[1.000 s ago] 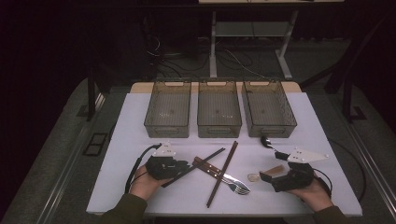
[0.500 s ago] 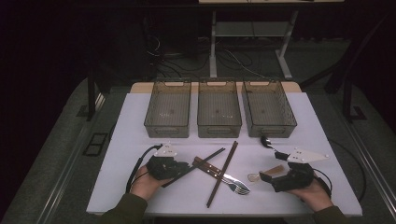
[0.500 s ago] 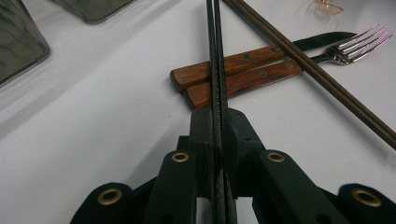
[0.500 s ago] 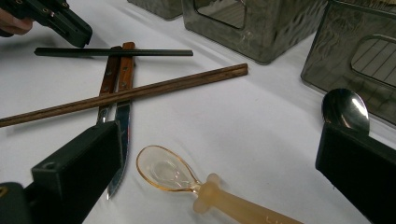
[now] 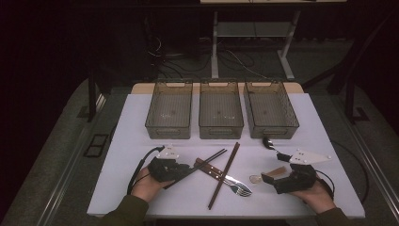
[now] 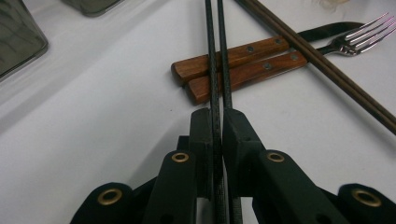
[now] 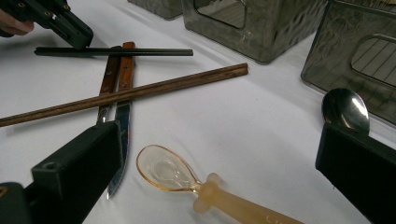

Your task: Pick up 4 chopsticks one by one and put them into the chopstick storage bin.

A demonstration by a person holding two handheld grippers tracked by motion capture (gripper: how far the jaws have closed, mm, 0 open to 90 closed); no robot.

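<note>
The high view is dim, the room around the white worktop (image 5: 141,127) almost black; both gripper views are brighter, lit from above; soft shadows lie under the black chopsticks (image 6: 215,56); the fork (image 6: 369,35) glints; the near jaws blur.

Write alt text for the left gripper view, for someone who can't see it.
The left gripper is clamped on a pair of black chopsticks that run up across two wooden-handled utensils on a white table. Brown chopsticks cross diagonally at right.
</note>
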